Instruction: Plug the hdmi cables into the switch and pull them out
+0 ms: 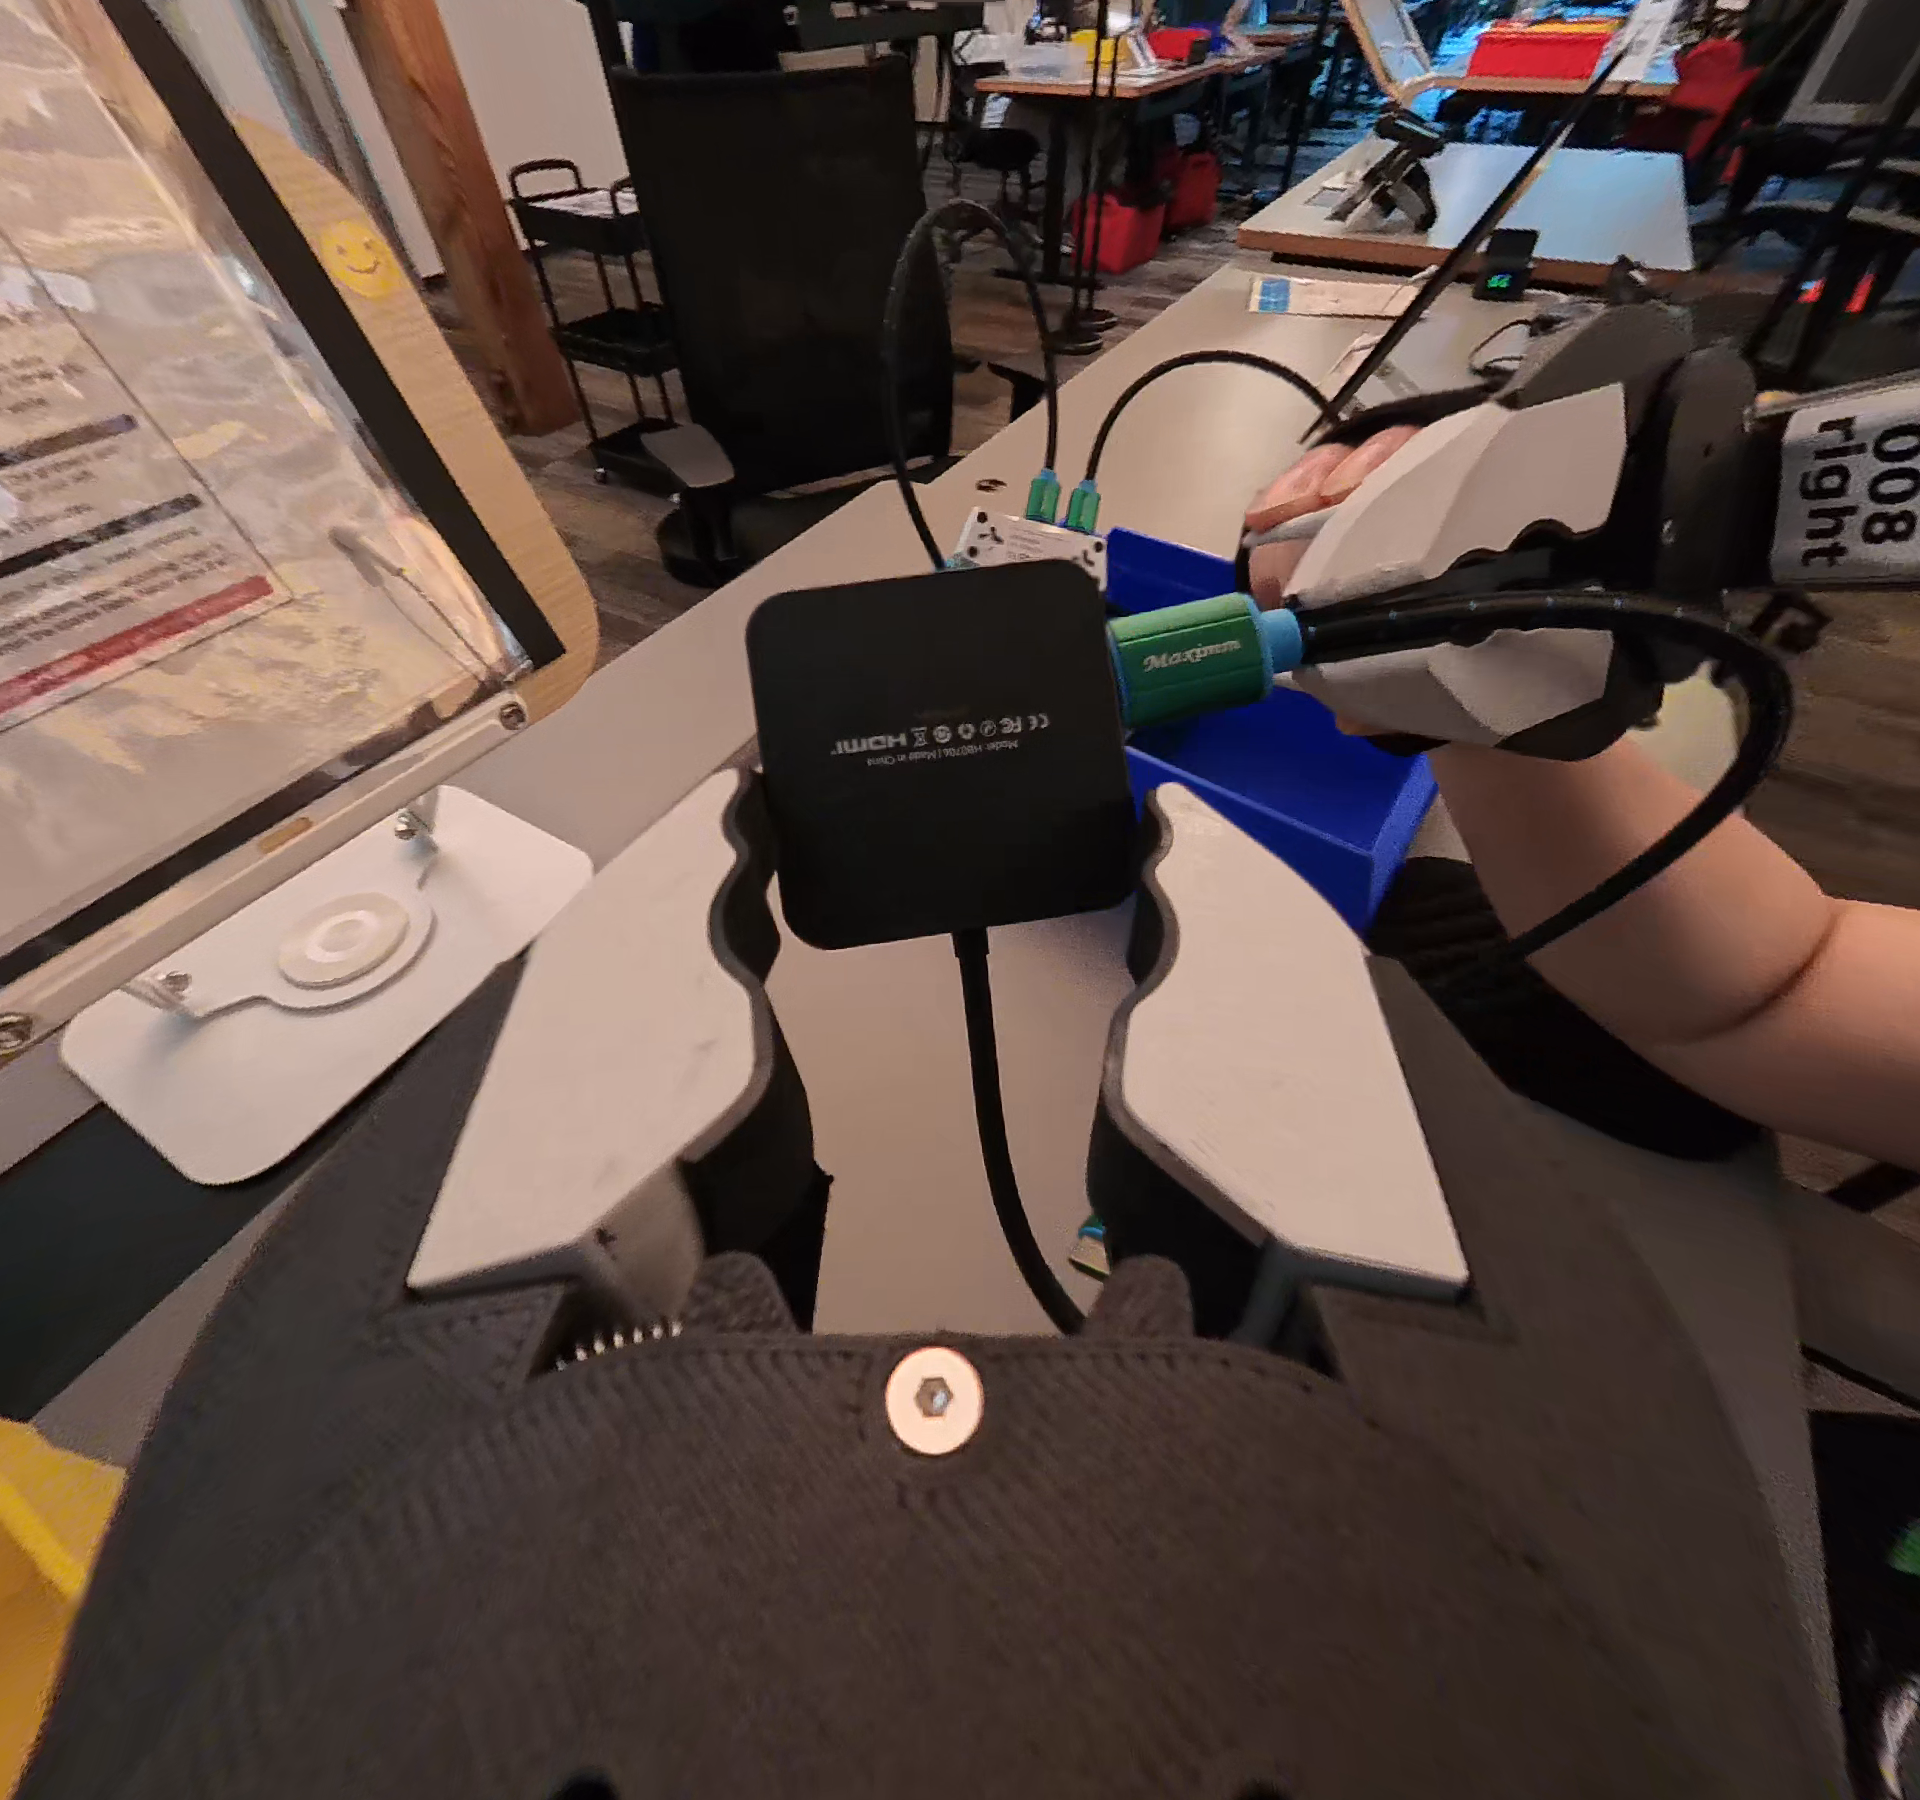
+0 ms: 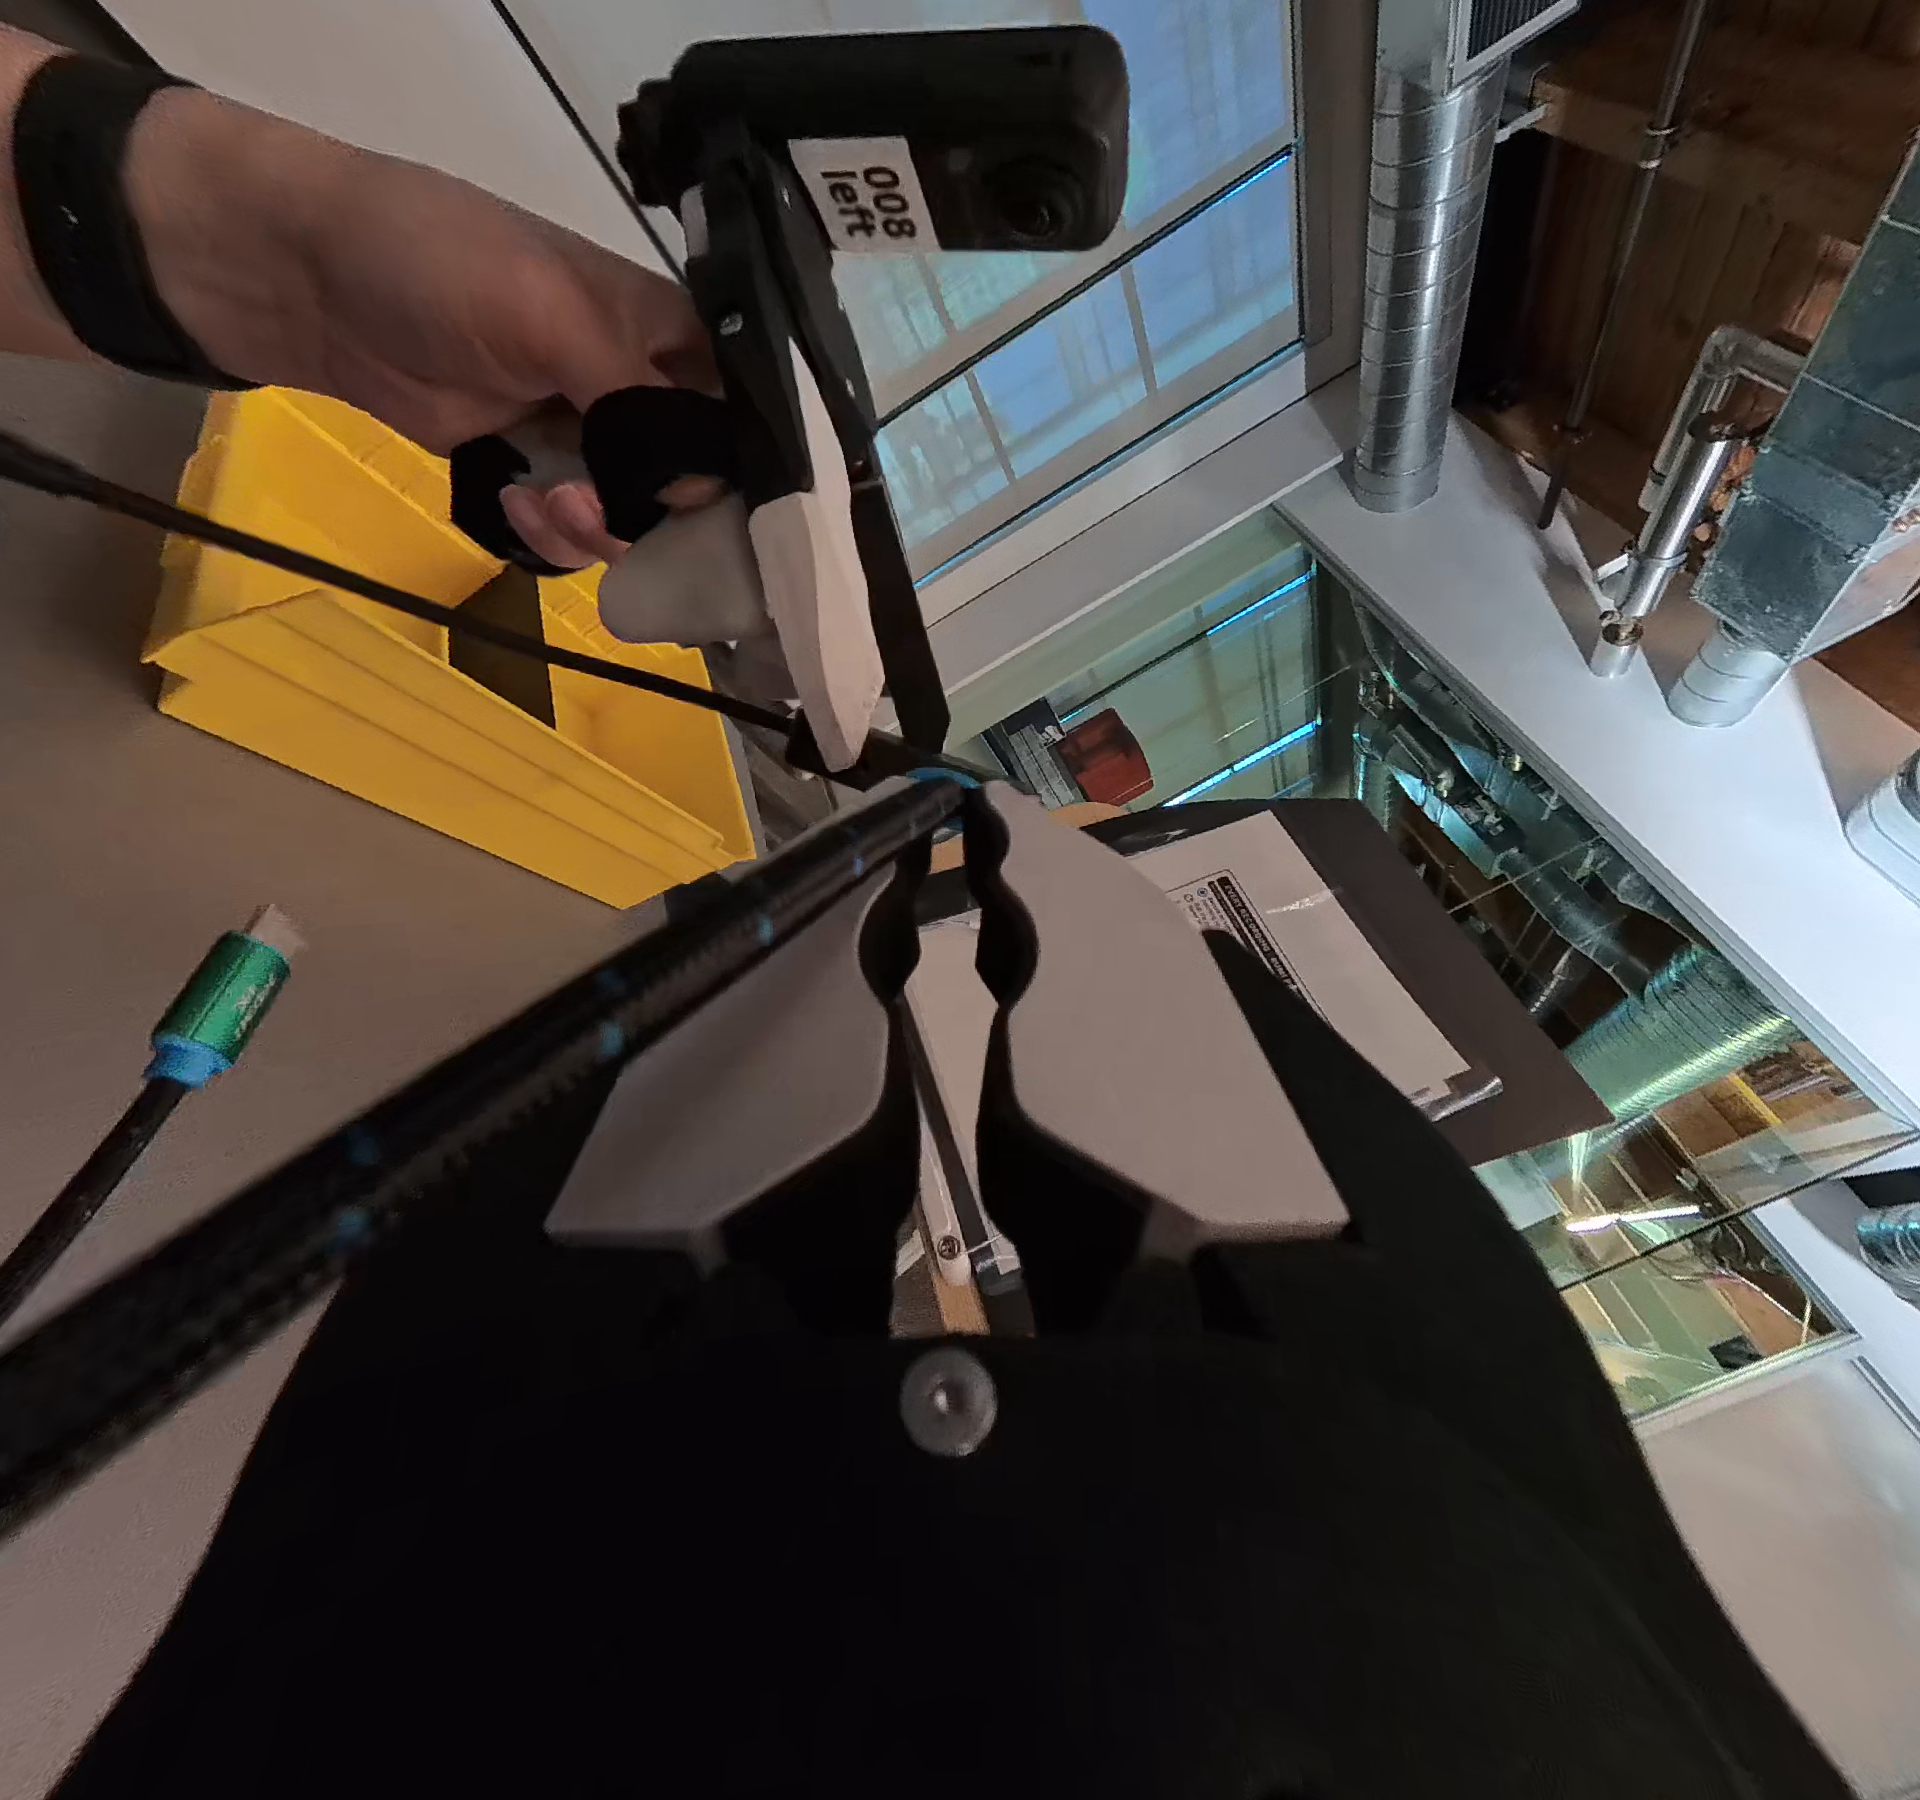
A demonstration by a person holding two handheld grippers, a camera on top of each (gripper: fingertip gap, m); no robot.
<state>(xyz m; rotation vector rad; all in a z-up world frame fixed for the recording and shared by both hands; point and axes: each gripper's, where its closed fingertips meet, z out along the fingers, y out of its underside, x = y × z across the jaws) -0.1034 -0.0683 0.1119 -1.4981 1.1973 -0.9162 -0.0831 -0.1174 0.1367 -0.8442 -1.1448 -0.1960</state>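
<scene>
My left gripper (image 1: 951, 836) is shut on the black HDMI switch (image 1: 935, 742) and holds it above the table, its thin lead (image 1: 982, 1075) running back between my fingers. A green HDMI plug (image 1: 1190, 659) sits in the switch's right side. My right gripper (image 1: 1304, 623) is shut on that plug's black braided cable (image 1: 1558, 612) just behind the plug. In the right wrist view my right gripper (image 2: 956, 805) pinches the cable (image 2: 623, 981) at its tips, with the left gripper (image 2: 873, 722) just beyond. A second green HDMI plug (image 2: 234, 992) lies loose on the table.
A blue bin (image 1: 1299, 794) stands behind the switch, next to a white box (image 1: 1029, 540) with two green plugs in it. A framed sign on a stand (image 1: 208, 524) is at the left. A yellow bin (image 2: 416, 670) sits near the left hand.
</scene>
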